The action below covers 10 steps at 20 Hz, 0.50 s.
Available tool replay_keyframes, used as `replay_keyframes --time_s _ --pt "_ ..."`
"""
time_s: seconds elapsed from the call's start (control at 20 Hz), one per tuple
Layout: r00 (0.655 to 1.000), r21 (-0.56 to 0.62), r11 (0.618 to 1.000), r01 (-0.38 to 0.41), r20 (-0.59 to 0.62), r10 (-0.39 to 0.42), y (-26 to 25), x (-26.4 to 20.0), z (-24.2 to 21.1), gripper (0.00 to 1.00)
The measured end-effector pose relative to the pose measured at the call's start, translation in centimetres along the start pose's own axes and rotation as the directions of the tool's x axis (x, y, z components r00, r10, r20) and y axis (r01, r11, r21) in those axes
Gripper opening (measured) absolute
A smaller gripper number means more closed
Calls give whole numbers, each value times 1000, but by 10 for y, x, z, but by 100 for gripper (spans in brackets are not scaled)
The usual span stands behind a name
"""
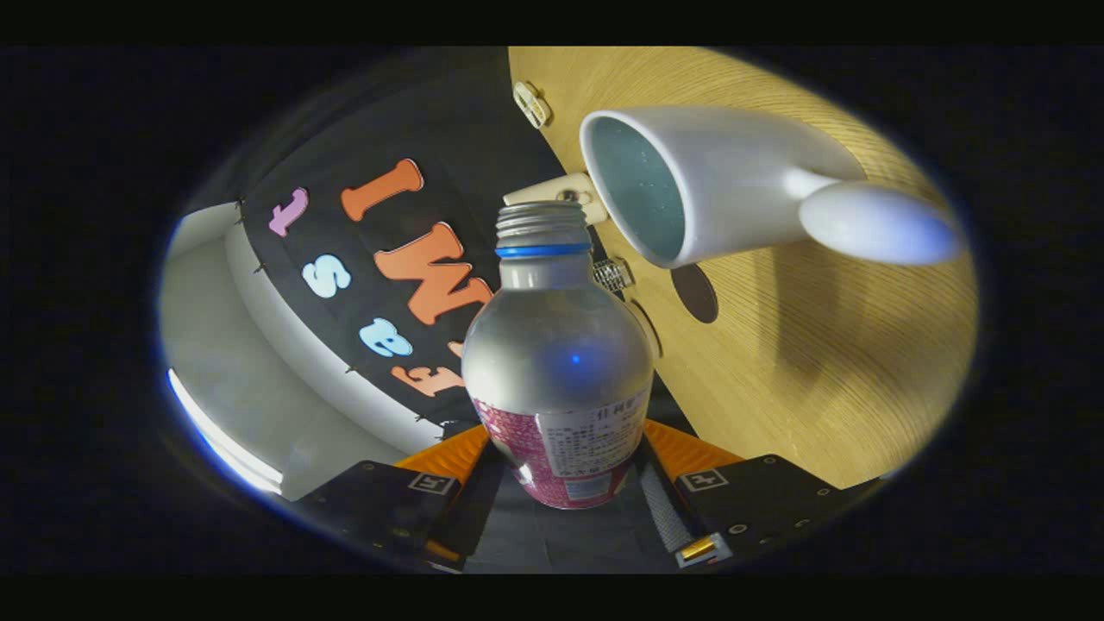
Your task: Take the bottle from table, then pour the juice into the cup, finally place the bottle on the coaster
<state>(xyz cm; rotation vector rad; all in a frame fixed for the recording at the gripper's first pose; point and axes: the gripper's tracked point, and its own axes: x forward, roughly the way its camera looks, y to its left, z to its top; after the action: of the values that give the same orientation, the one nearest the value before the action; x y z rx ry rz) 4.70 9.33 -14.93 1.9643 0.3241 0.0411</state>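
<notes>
While the view is rolled sideways, the gripper (pixel 561 479) clamps one uncapped bottle (pixel 559 362) between both fingers, its open mouth just short of the single white cup (pixel 716 185) on the wooden table (pixel 828 371). The bottle's base is hidden between the fingers.
</notes>
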Motion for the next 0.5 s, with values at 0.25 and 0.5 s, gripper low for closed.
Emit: replay_keyframes --time_s 0.25,0.5 --pt "1000 47 999 -12 0 12 2 0 4 78" --pt "1000 67 998 -3 -3 3 0 2 7 78"
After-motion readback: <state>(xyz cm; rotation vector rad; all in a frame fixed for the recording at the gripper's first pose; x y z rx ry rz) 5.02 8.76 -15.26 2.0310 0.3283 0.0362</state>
